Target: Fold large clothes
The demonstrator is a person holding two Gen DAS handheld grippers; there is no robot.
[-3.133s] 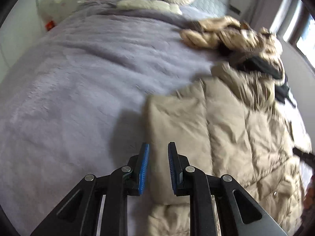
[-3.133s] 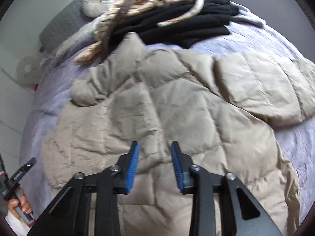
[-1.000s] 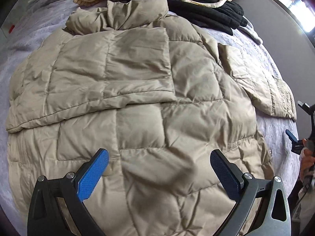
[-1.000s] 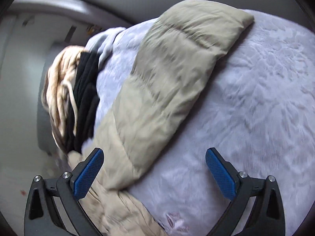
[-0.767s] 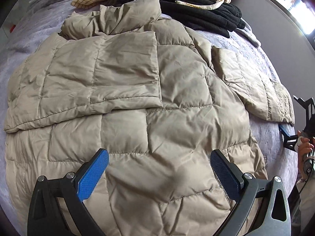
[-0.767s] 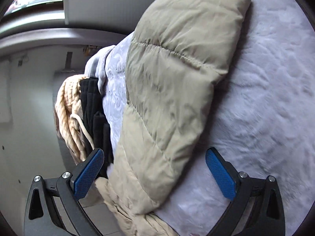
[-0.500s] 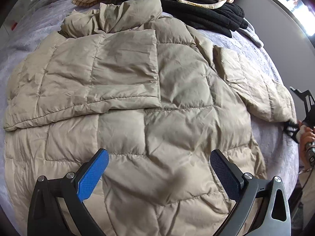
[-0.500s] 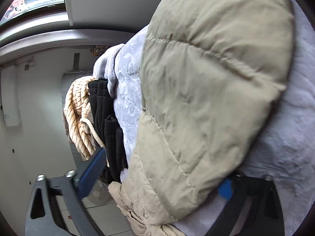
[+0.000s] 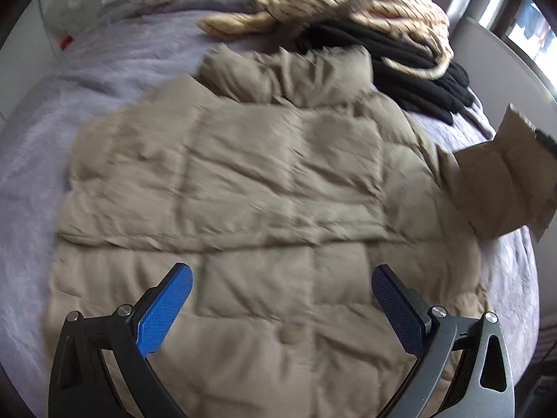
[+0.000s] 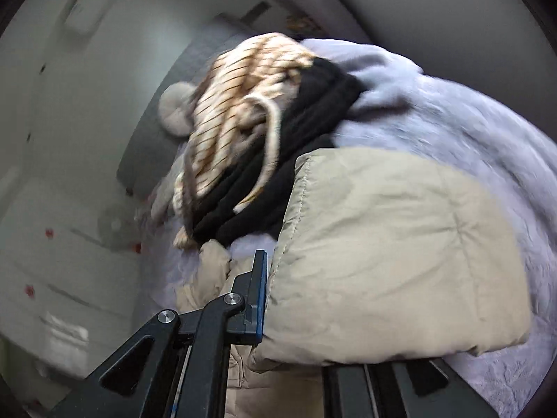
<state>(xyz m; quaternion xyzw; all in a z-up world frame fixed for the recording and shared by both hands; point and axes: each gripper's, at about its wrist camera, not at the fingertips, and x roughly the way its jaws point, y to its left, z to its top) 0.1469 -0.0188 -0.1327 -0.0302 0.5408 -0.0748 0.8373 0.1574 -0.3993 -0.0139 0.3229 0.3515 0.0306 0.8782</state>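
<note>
Our right gripper (image 10: 269, 299) has just been closing and now pinches the cuff end of the jacket's sleeve (image 10: 393, 261), the padded beige fabric bulging out past the one blue-edged finger we can see; the other finger is hidden behind the cloth. Seen from our left wrist, that same sleeve (image 9: 501, 188) is lifted off the bed at the jacket's right edge, its lining side turned towards us.

Our left gripper (image 9: 282, 299) hangs over the lower half of the jacket (image 9: 243, 209) with its jaws spread wide and nothing between the blue pads.

We see the jacket as a large quilted puffer in dull beige, lying flat on the lilac bedspread (image 9: 52, 132). One sleeve is already laid across its chest as a broad rectangular panel, and the collar stands crumpled at its far end. Stitched squares and soft wrinkles cover it, though blur smears the detail. Just beyond the collar lies a black garment (image 9: 400, 59), with a cream striped knit (image 9: 348, 3) heaped on top of it.
</note>
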